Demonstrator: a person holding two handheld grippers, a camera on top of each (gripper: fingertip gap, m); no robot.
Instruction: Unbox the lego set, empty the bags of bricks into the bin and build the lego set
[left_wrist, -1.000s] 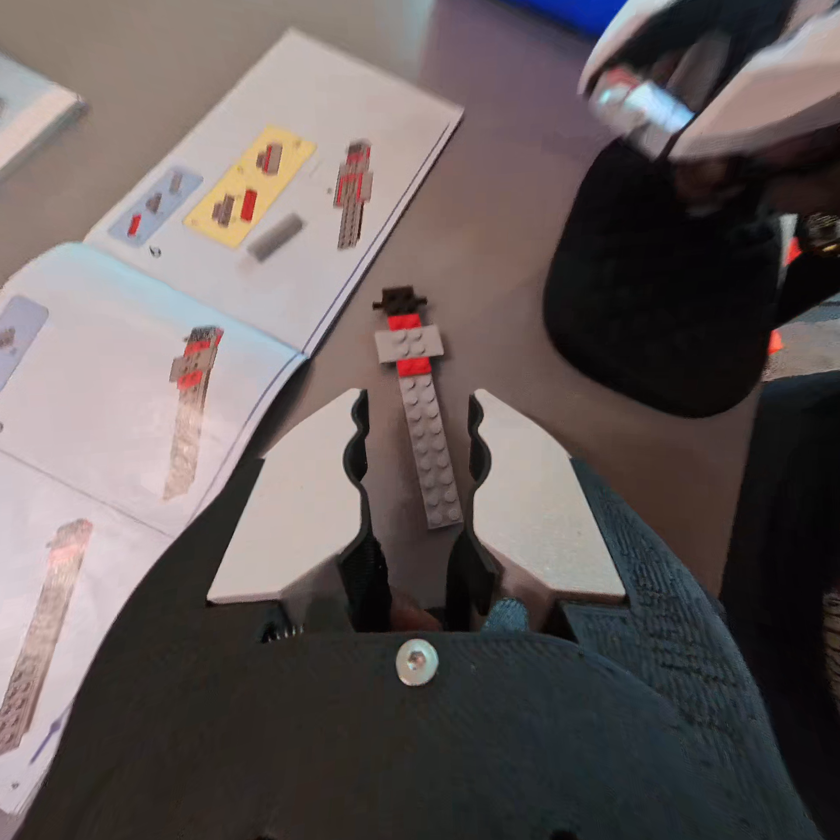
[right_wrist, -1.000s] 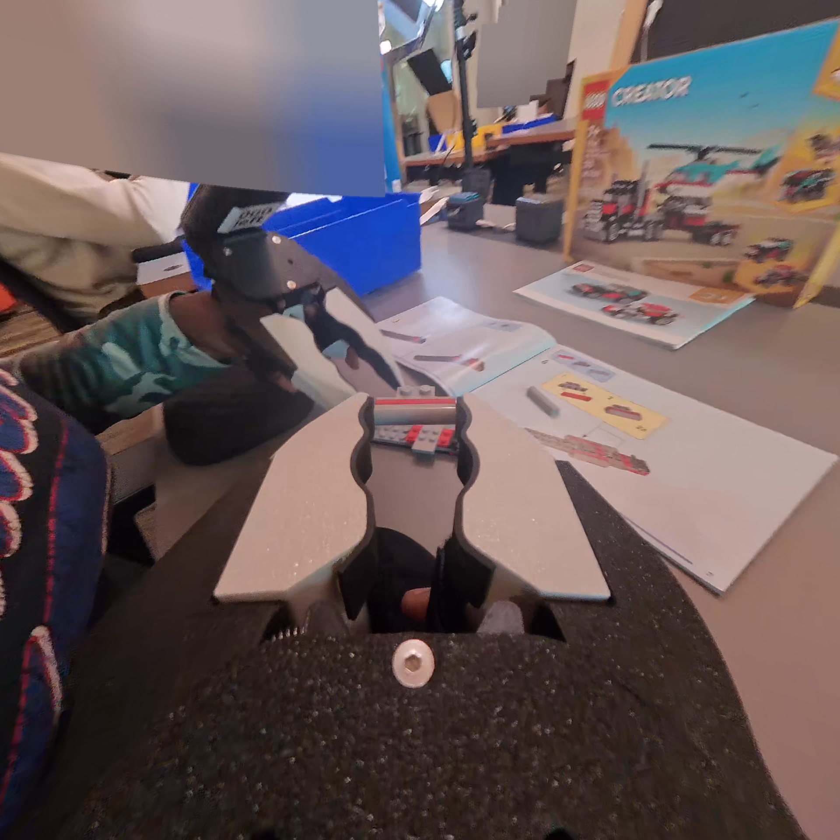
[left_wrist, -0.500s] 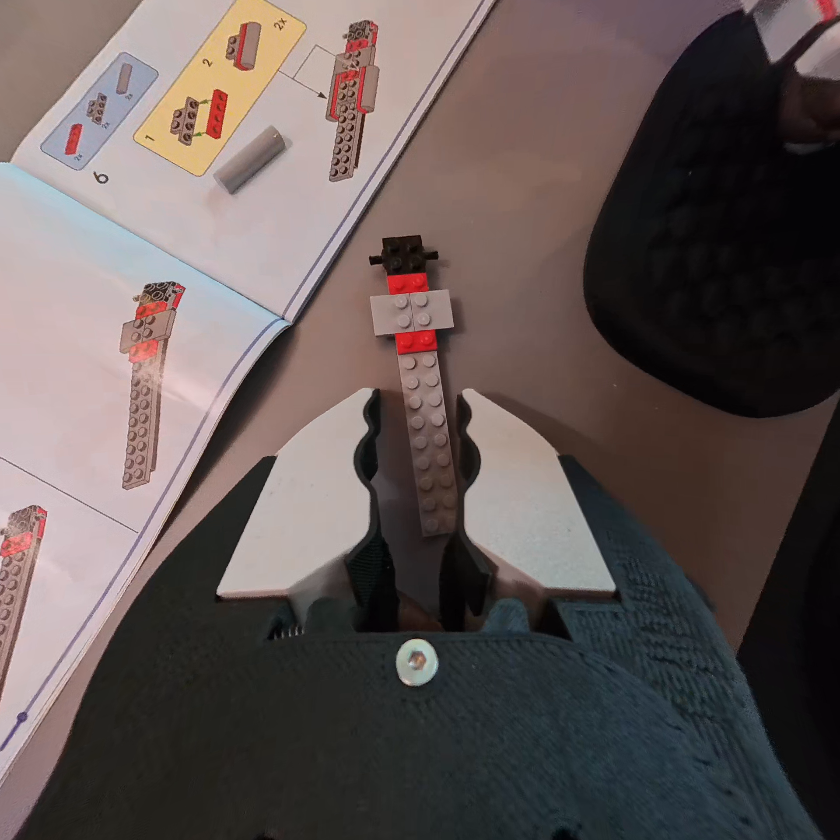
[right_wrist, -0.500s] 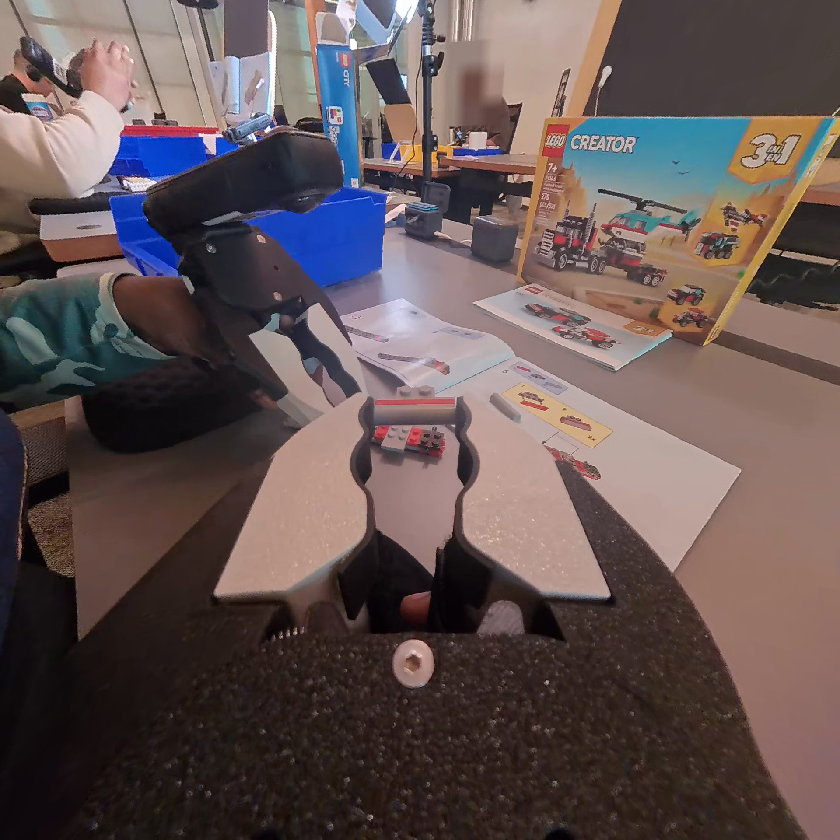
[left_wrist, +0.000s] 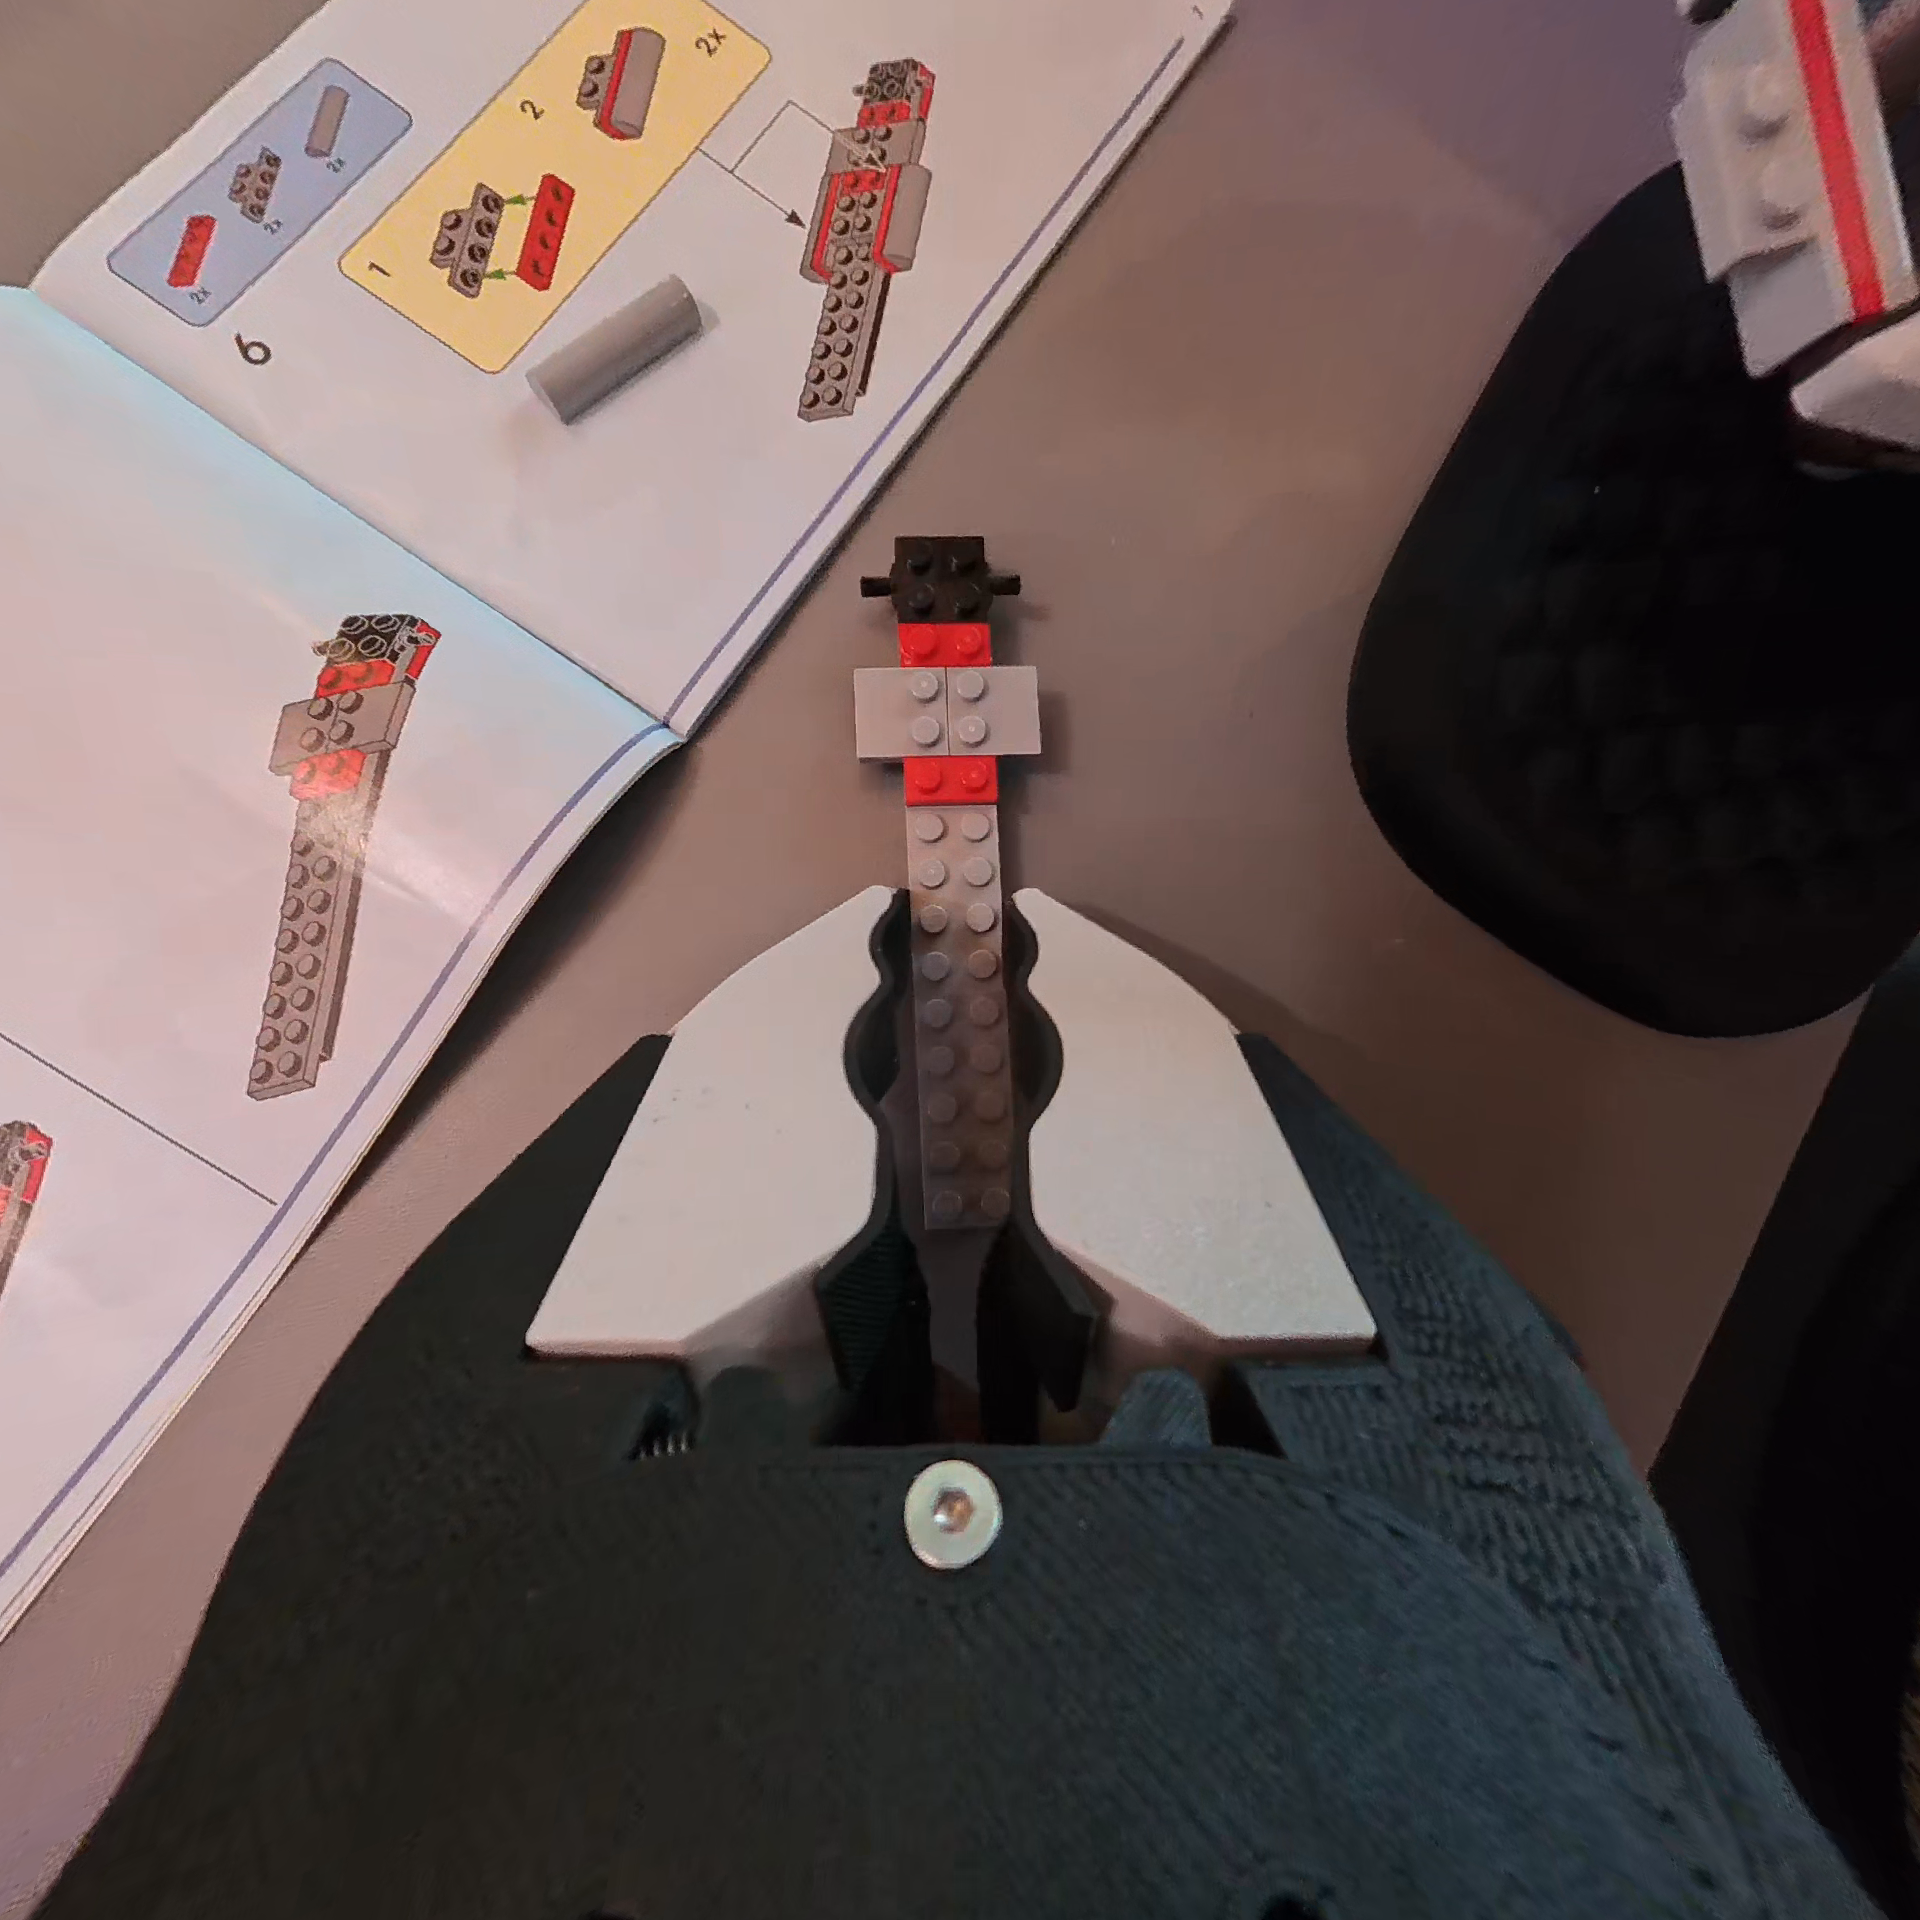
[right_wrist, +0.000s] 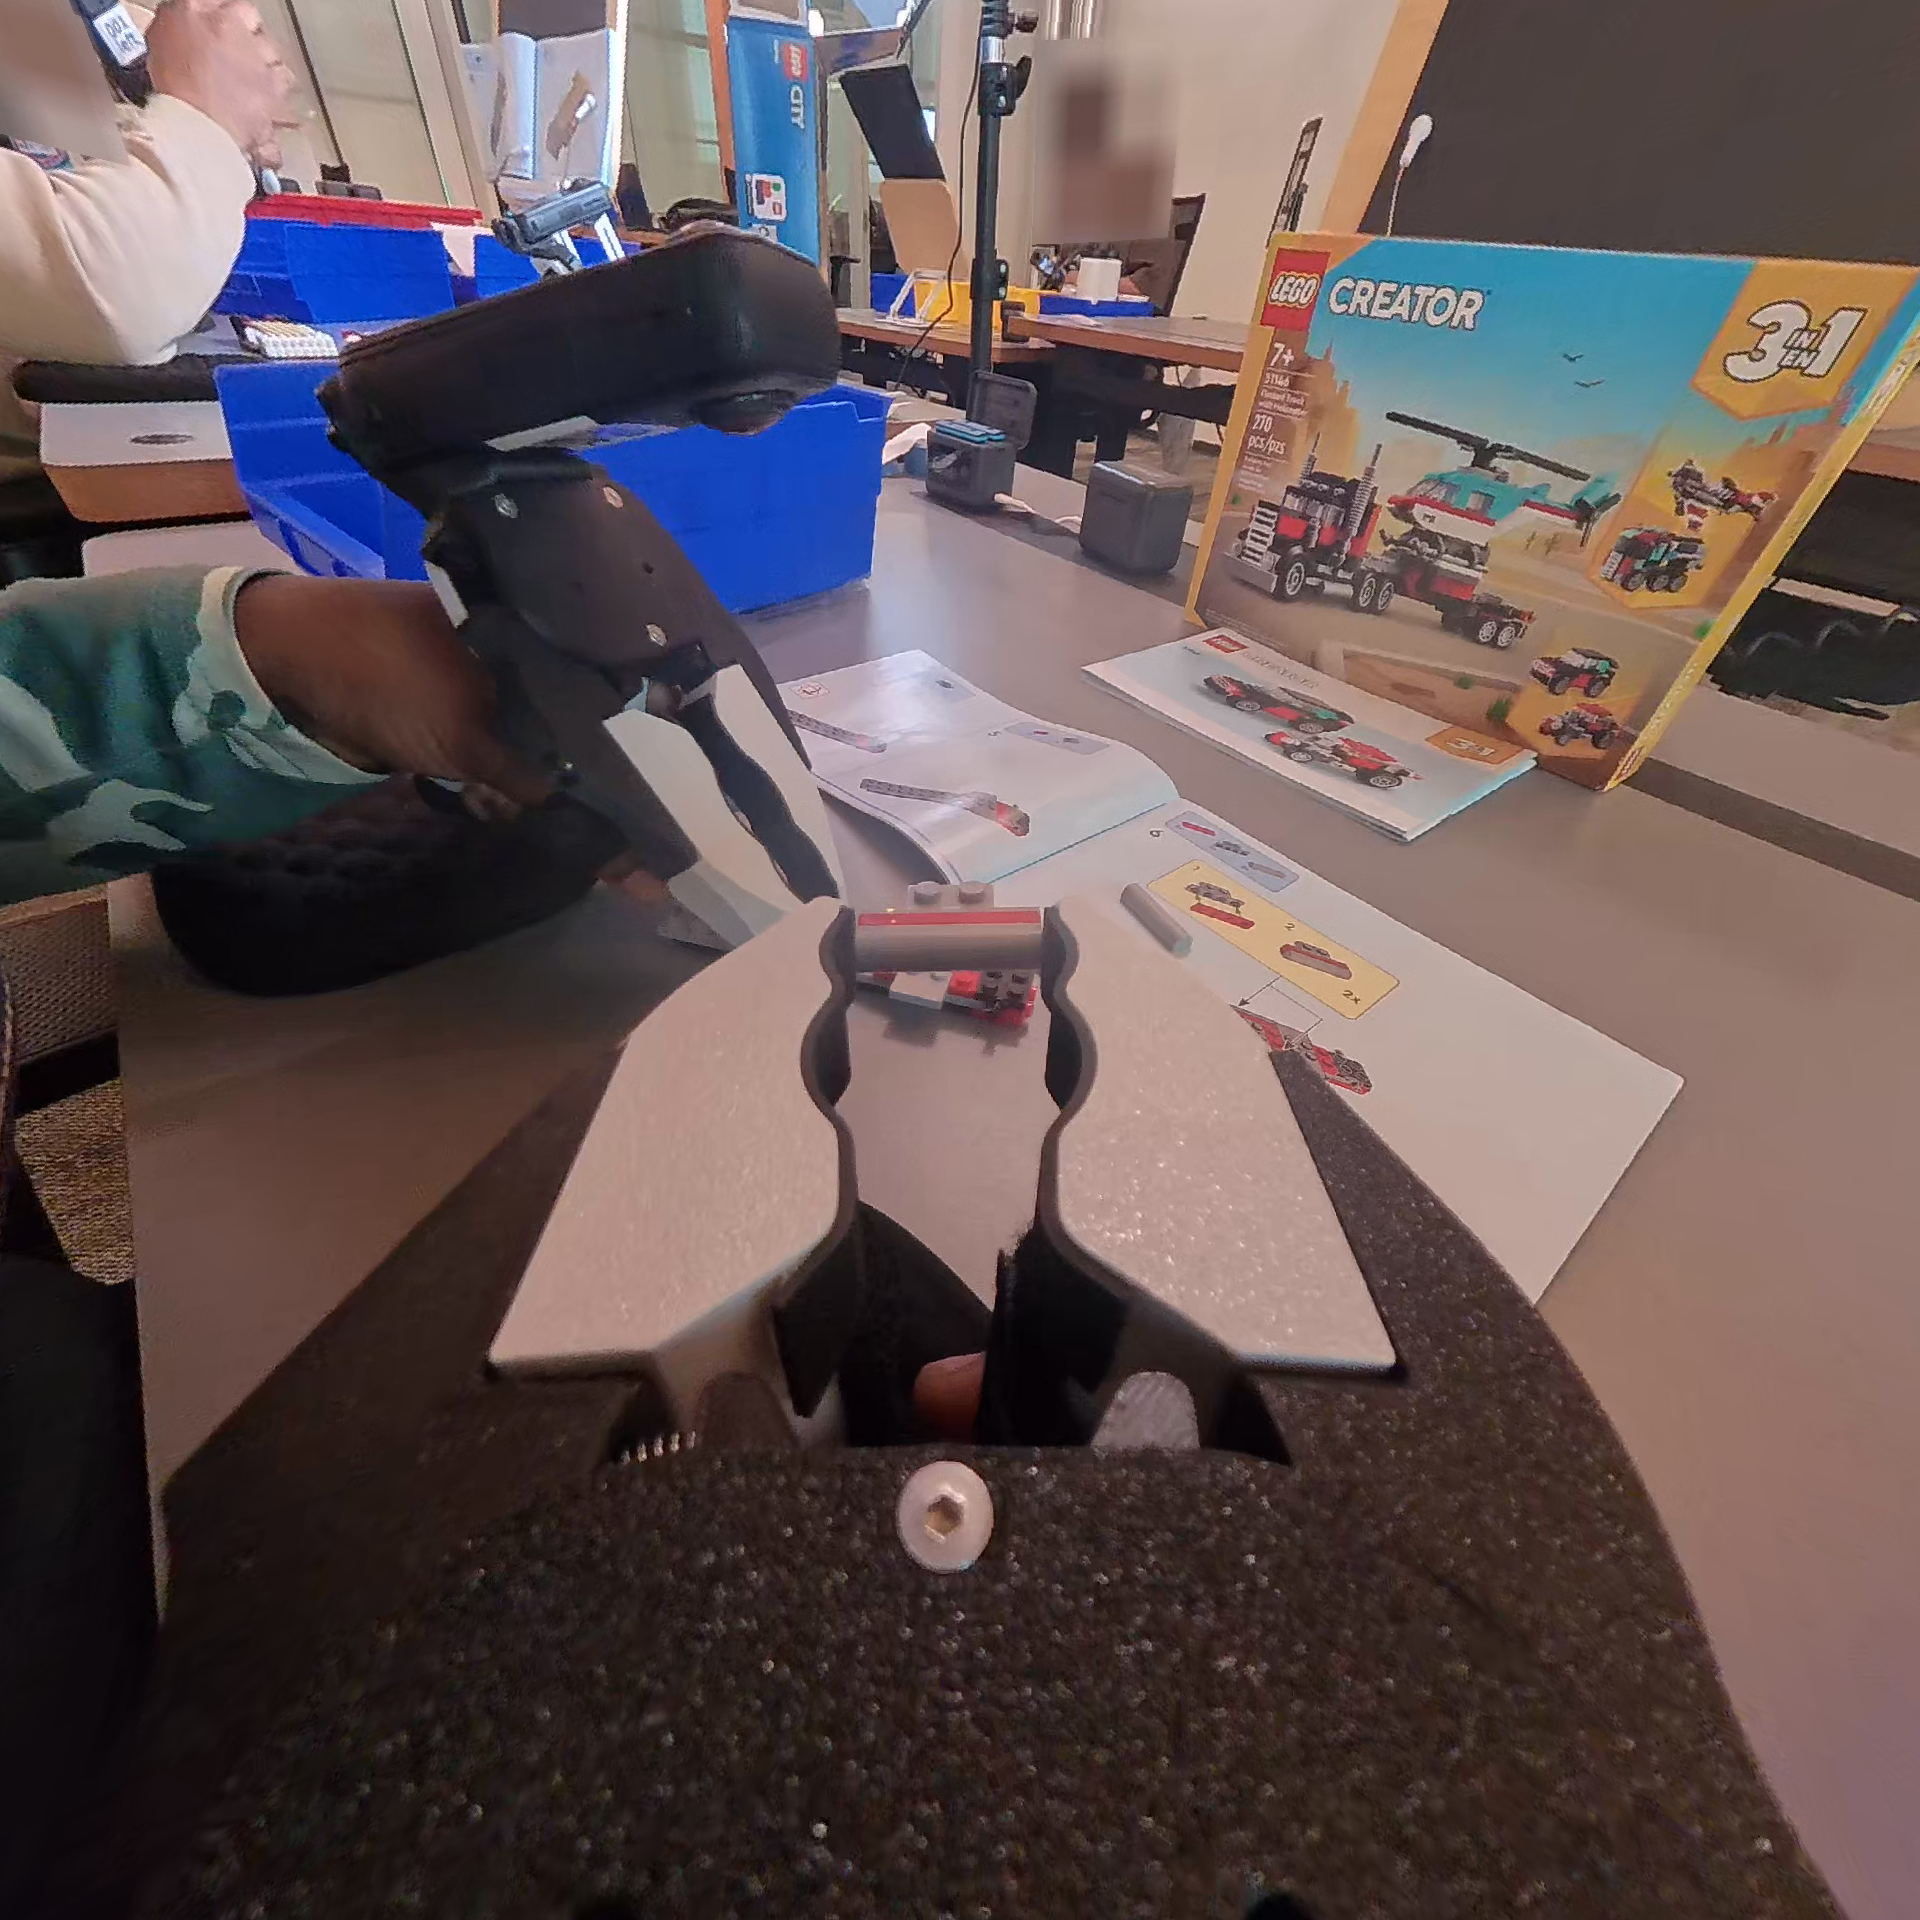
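Observation:
A long grey plate assembly (left_wrist: 954, 935) with red, light grey and black pieces at its far end lies on the table. My left gripper (left_wrist: 954, 904) is shut on its near half, fingers against both long sides. It also shows in the right wrist view (right_wrist: 961, 992), with the left gripper (right_wrist: 727, 914) on it. My right gripper (right_wrist: 948, 920) is shut on a small grey and red sub-assembly (right_wrist: 948, 932), held above the table just in front of the long assembly's far end. The sub-assembly shows at the top right of the left wrist view (left_wrist: 1797, 177).
An open instruction booklet (left_wrist: 312, 623) lies left of the assembly, with a loose grey round brick (left_wrist: 615, 348) on its page. A black arm pad (left_wrist: 1621, 727) lies to the right. A blue bin (right_wrist: 748, 499), the set's box (right_wrist: 1558, 499) and a second booklet (right_wrist: 1309, 727) stand farther back. Some 12 centimeters of space lies between my two pairs of fingers.
My left gripper has moved forward over the long assembly and closed its fingers onto it. My right gripper has come nearer with the small sub-assembly still in it.

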